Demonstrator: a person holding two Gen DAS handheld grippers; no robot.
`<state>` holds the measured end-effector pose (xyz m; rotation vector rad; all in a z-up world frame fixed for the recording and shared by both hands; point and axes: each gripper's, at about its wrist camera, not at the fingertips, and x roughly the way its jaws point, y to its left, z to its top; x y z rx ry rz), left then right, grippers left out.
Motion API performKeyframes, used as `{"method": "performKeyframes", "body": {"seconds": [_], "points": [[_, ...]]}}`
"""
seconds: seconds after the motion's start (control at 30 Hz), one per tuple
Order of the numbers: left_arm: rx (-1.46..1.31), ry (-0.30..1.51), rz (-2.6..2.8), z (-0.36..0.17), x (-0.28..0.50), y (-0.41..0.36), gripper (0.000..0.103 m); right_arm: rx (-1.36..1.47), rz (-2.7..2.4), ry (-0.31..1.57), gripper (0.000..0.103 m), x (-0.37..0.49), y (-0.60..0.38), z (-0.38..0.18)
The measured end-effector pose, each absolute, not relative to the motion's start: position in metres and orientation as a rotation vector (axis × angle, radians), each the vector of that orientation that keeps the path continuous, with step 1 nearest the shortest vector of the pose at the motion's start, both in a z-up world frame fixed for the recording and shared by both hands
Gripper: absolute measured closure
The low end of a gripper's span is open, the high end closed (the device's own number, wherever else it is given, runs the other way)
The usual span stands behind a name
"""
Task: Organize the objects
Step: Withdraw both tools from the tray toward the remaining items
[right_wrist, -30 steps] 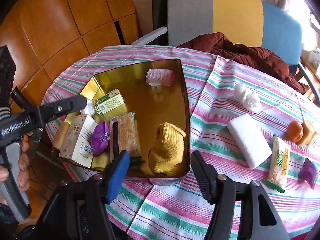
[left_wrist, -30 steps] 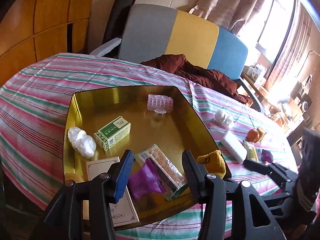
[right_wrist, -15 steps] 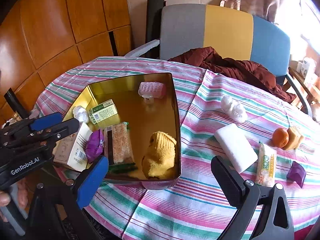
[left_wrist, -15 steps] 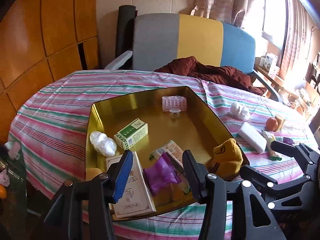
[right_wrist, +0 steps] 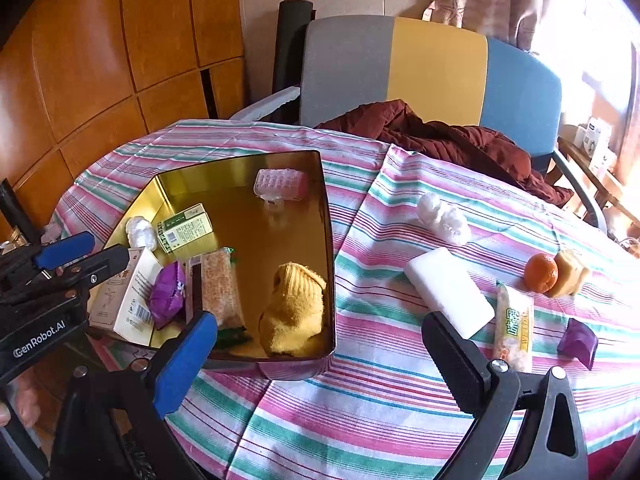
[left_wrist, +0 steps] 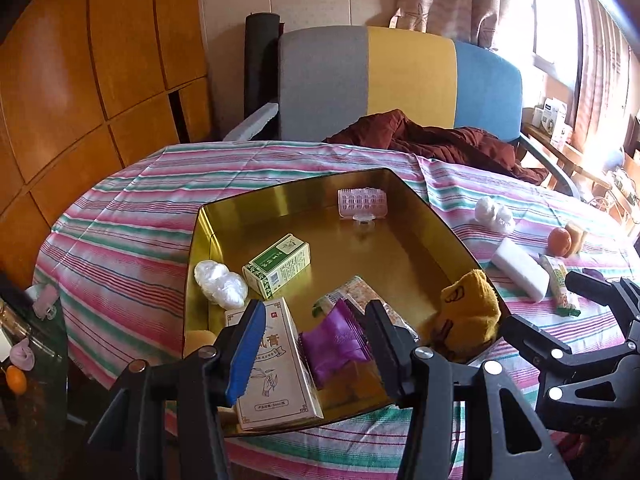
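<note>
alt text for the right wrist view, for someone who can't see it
The open right gripper hovers over a striped tablecloth beside a gold tray holding a yellow sock and small packets. A white sponge, snack packet and orange lie loose to its right.

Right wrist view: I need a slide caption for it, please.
Open right claw hovers before a gold tin holding a yellow sock; white foam block and orange remain on the tablecloth.

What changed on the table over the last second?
The right gripper opened wide and pulled back from the gold tray, leaving the yellow sock inside. The left gripper also drew back, holding nothing. The tray's contents and the things on the cloth kept their places.
</note>
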<state>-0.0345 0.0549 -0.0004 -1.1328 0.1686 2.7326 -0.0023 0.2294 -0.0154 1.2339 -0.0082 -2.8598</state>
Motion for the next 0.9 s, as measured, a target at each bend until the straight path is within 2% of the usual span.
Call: {"method": "performKeyframes", "body": {"seconds": [0.57, 0.9], "points": [[-1.069, 0.27, 2.714, 0.01, -0.026, 0.072, 0.051, 1.227, -2.963, -0.034, 0.0, -0.004, 0.262, -0.008], [-1.015, 0.336, 2.704, 0.017, -0.019, 0.084, 0.051, 1.211, -3.113, 0.035, 0.0, -0.008, 0.319, 0.012]]}}
